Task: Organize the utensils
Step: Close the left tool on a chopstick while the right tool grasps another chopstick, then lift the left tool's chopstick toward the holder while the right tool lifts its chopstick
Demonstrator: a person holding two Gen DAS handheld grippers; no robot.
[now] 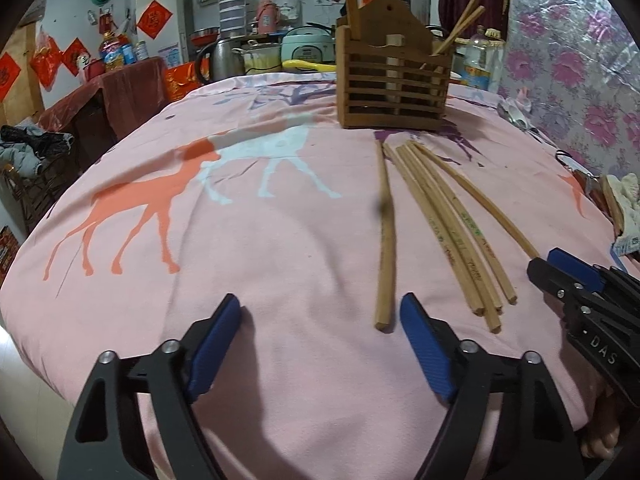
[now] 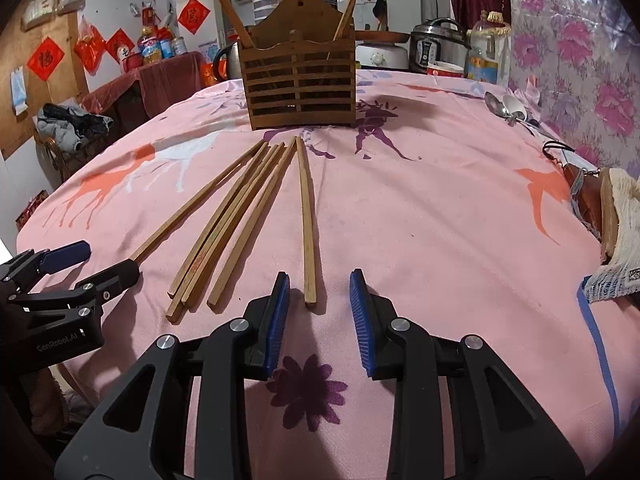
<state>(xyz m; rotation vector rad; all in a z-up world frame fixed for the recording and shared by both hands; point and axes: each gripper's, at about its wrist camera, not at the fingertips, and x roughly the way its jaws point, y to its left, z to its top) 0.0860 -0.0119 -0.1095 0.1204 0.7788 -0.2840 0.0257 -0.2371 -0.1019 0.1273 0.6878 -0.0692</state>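
Note:
Several wooden chopsticks [image 1: 448,224] lie in a loose row on the pink cloth, pointing toward a brown slatted wooden holder [image 1: 394,80] that holds a few chopsticks upright. The row also shows in the right wrist view [image 2: 236,216], with the holder [image 2: 298,80] behind it. My left gripper [image 1: 320,312] is open and empty, its right finger just beside the near end of the leftmost chopstick [image 1: 385,248]. My right gripper [image 2: 319,280] is open, its fingers on either side of the near end of the rightmost chopstick [image 2: 306,220]. Each gripper shows in the other's view: the right [image 1: 560,272] and the left [image 2: 96,264].
Metal spoons [image 2: 508,110] lie at the far right of the table by the floral wall. A brown object and a white glove [image 2: 620,232] sit at the right edge. Pots, a kettle and bottles [image 2: 436,48] stand behind the holder.

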